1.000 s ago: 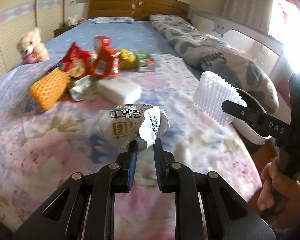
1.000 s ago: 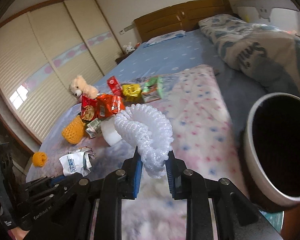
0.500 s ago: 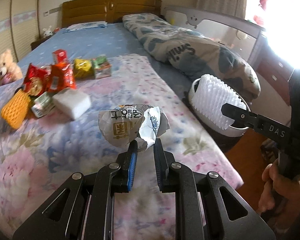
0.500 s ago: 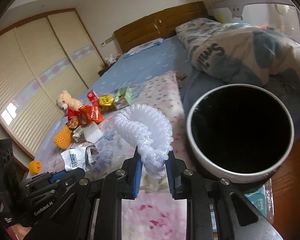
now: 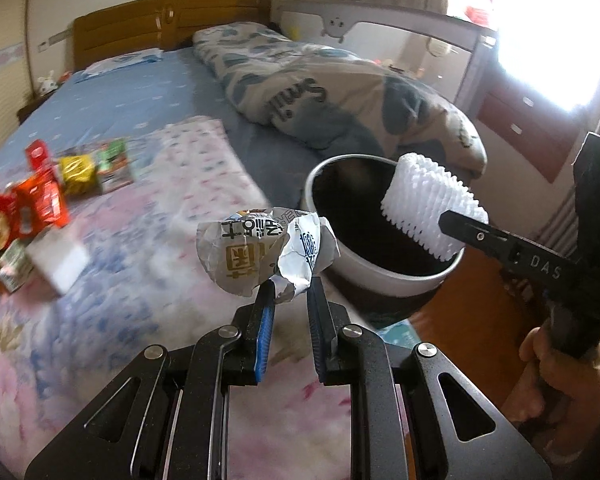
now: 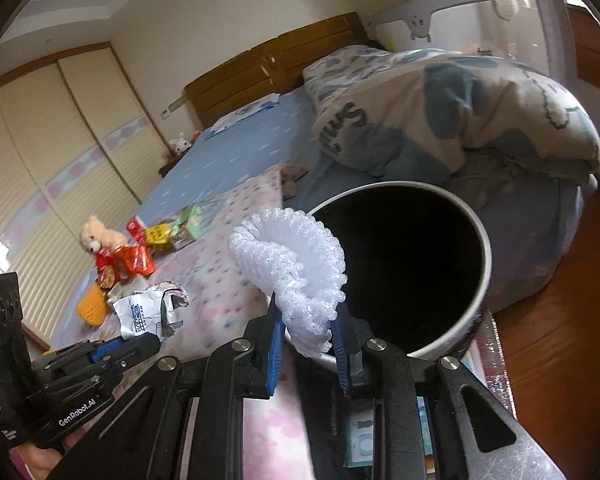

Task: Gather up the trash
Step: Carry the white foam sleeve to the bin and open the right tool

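Note:
My left gripper [image 5: 290,294] is shut on a crumpled silver wrapper [image 5: 260,252] and holds it in the air just left of the round bin [image 5: 396,282], which has a white rim and a dark inside. My right gripper [image 6: 308,332] is shut on a white foam fruit net [image 6: 296,272] and holds it at the near left edge of the bin [image 6: 482,280]. The net also shows in the left wrist view [image 5: 432,208], over the bin's opening. The wrapper shows in the right wrist view [image 6: 148,312] too.
More trash lies on the floral blanket [image 5: 120,280]: red snack bags [image 5: 32,208], a yellow packet [image 5: 76,168], a green carton [image 5: 114,164], a white foam block [image 5: 60,260]. A folded duvet [image 5: 340,96] lies behind the bin. A teddy bear [image 6: 98,234] sits far left. Wooden floor [image 6: 560,340] is at right.
Both grippers have swung right, from over the bed toward the bin, each still holding its item. The bin is now close below the net and beside the wrapper.

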